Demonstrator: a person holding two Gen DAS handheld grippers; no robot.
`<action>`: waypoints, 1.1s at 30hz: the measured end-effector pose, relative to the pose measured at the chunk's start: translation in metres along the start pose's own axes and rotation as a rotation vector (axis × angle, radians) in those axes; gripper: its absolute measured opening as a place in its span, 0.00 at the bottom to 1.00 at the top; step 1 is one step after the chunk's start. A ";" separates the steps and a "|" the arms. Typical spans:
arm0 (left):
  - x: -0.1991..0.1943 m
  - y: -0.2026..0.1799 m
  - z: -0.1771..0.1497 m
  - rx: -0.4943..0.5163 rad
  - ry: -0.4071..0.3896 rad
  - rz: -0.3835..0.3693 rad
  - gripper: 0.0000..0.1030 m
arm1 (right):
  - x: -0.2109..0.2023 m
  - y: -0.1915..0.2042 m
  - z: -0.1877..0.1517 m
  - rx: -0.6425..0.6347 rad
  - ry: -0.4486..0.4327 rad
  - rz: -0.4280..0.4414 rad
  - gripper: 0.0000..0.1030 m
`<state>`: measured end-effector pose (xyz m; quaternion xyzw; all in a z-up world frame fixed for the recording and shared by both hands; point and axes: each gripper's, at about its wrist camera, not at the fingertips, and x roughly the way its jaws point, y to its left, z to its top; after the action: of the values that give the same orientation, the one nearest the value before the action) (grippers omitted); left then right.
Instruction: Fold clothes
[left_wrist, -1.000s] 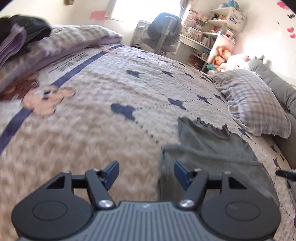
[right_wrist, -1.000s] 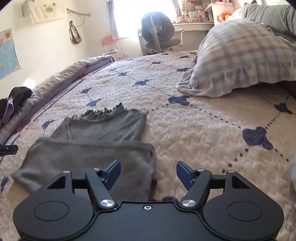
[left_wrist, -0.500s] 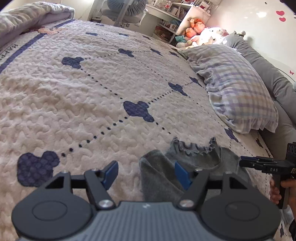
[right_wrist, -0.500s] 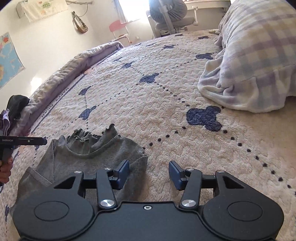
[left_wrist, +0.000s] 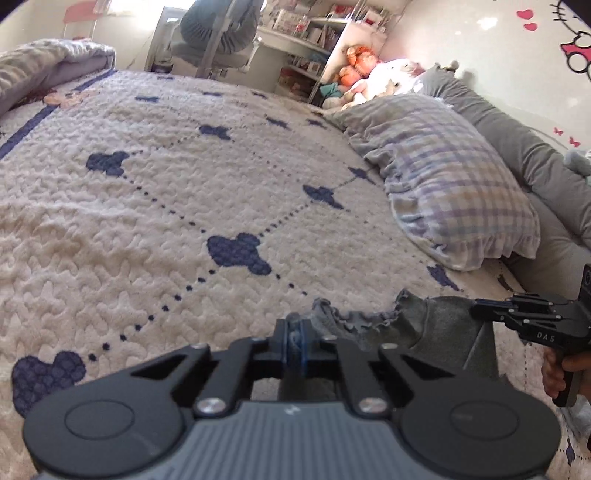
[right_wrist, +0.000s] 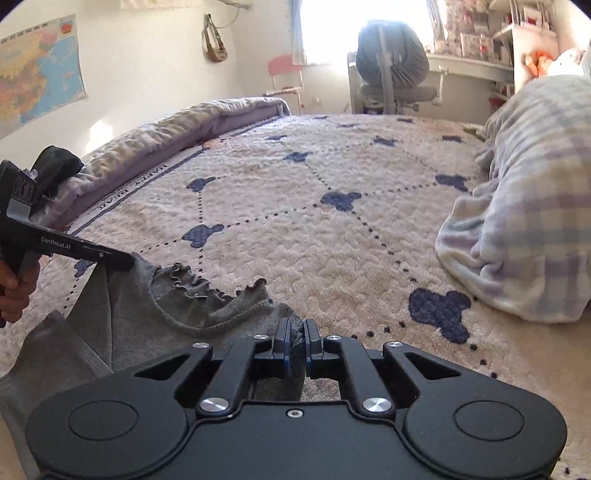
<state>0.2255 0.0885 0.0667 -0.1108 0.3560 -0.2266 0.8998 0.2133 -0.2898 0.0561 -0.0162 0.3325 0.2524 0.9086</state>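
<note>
Two grippers, one grey top pinched at its shoulders

Both jaw pairs are clamped on cloth: the left gripper (left_wrist: 293, 334) has just shut on the grey top (left_wrist: 436, 325) beside its frilled neckline (right_wrist: 192, 284), while the right gripper (right_wrist: 295, 338) is closing on the other shoulder. The garment lies on the quilted bedspread (left_wrist: 184, 206) toward its near edge, close to the checked pillow (left_wrist: 454, 184); matched shoulder grips likely let it be lifted evenly for a fold
</note>
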 end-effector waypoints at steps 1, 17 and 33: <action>-0.013 -0.004 -0.003 0.029 -0.035 -0.017 0.06 | -0.009 0.004 0.000 -0.024 -0.020 -0.001 0.06; -0.138 -0.014 -0.124 0.317 -0.012 -0.176 0.11 | -0.138 0.065 -0.124 -0.323 -0.014 0.028 0.10; -0.092 -0.030 -0.133 -0.236 -0.040 0.017 0.39 | -0.084 0.076 -0.127 0.501 0.003 0.054 0.32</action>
<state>0.0650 0.1018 0.0359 -0.2177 0.3629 -0.1730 0.8894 0.0477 -0.2862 0.0191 0.2182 0.3863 0.1862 0.8766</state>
